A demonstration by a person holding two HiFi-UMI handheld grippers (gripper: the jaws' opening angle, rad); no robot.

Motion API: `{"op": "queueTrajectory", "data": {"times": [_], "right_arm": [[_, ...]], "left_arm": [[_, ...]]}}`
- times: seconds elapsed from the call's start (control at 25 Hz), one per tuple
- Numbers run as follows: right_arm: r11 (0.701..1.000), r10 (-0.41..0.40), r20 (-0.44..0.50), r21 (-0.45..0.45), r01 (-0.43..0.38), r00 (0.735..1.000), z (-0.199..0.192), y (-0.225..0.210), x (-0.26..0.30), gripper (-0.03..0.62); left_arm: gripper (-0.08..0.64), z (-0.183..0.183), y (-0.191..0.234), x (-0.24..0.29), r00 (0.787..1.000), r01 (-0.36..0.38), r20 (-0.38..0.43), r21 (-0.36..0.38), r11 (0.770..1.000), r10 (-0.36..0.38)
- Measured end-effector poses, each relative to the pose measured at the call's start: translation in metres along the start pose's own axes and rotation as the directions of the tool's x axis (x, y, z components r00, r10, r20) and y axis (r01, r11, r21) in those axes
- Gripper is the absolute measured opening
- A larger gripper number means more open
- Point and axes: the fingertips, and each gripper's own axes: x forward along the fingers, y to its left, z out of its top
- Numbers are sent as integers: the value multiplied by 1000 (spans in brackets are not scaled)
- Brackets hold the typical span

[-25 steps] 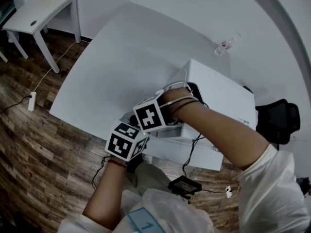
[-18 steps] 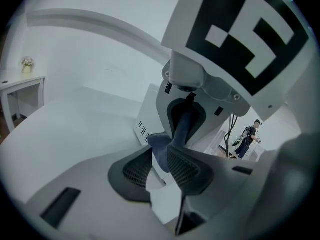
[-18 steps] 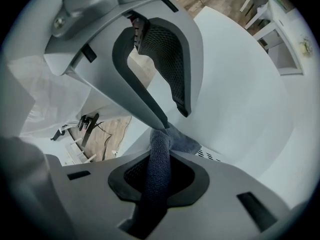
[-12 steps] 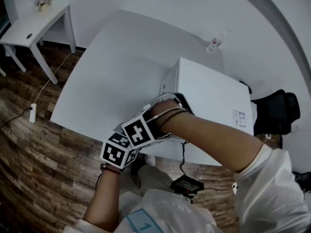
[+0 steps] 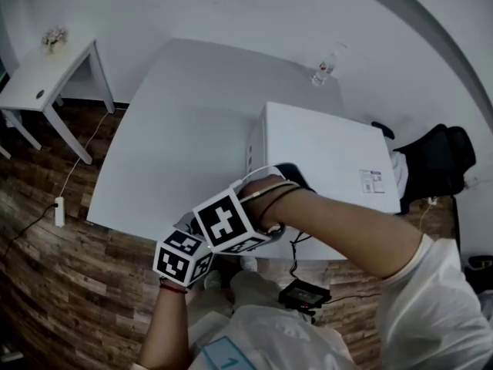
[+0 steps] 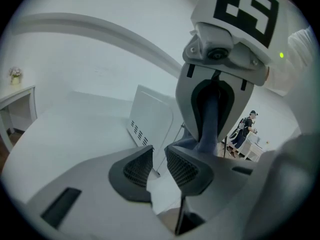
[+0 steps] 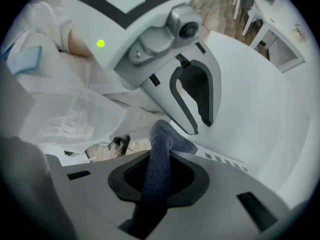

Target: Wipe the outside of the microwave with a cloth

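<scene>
The white microwave (image 5: pixel 323 153) stands on the right part of a white table (image 5: pixel 169 153). My right gripper (image 5: pixel 227 222) hovers at the microwave's near left corner, its jaws hidden under the marker cube and my hand. It is shut on a dark grey cloth (image 7: pixel 157 164), which stands up between the jaws of the right gripper (image 7: pixel 159 181). My left gripper (image 5: pixel 182 257) sits just below and left of it, off the table's front edge. The left gripper (image 6: pixel 159 170) is open by a narrow gap with nothing in it. Ahead of it hang the cloth (image 6: pixel 210 116) and the microwave's vented side (image 6: pixel 150 114).
A plastic bottle (image 5: pixel 323 69) stands at the table's far edge. A small white side table (image 5: pixel 46 68) is at the far left, a black chair (image 5: pixel 439 160) at the right. A power strip (image 5: pixel 59 210) and a black device (image 5: pixel 304 293) with cables lie on the wooden floor.
Both grippers have drawn back toward me, from over the microwave's near left corner to the table's front edge. The cloth stays clamped in the right gripper.
</scene>
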Motion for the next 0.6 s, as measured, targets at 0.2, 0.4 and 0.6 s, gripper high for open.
{"op": "queueTrajectory", "data": {"times": [0.2, 0.4, 0.6], "right_arm": [[994, 12, 142, 106, -27, 990, -29, 37, -18, 74], [957, -53, 286, 289, -33, 957, -75, 75, -16, 74], [829, -282, 539, 554, -81, 794, -124, 99, -19, 74]], "left_arm": [[89, 47, -17, -7, 996, 67, 48, 105, 992, -72], [89, 92, -60, -2, 978, 178, 69, 228, 957, -198], [89, 120, -116, 12, 944, 296, 53, 307, 904, -327]]}}
